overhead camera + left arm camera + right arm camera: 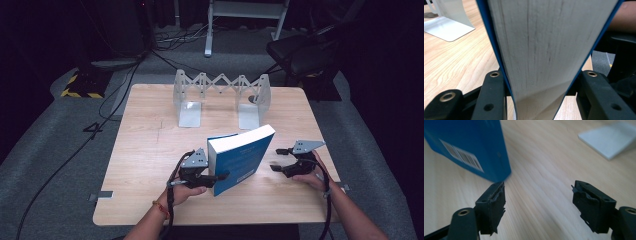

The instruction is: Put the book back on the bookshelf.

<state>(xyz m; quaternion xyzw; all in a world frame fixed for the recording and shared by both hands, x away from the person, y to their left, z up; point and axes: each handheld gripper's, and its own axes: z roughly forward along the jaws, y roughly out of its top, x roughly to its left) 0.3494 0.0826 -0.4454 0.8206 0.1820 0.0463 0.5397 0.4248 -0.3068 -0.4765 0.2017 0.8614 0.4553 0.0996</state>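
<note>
Book (240,160) stands tilted on the wooden surface (145,150), its blue cover facing me and its page block turned up and to the left, just in front of the 2 feet of the metal folding bookend rack (220,95). I have my left gripper (220,177) clamped on it: in the left gripper view the 2 black jaws sit against the blue covers on either side, with the white page edges (544,50) rising between them. My right gripper (280,160) is off to the book's right, near it but not touching, and its jaws stand apart with bare wood between them. In the right gripper view the book's lower corner with the barcode (461,157) hangs just beyond the left jaw; the blur there leaves me unsure, but I think that corner sits slightly off the surface.
</note>
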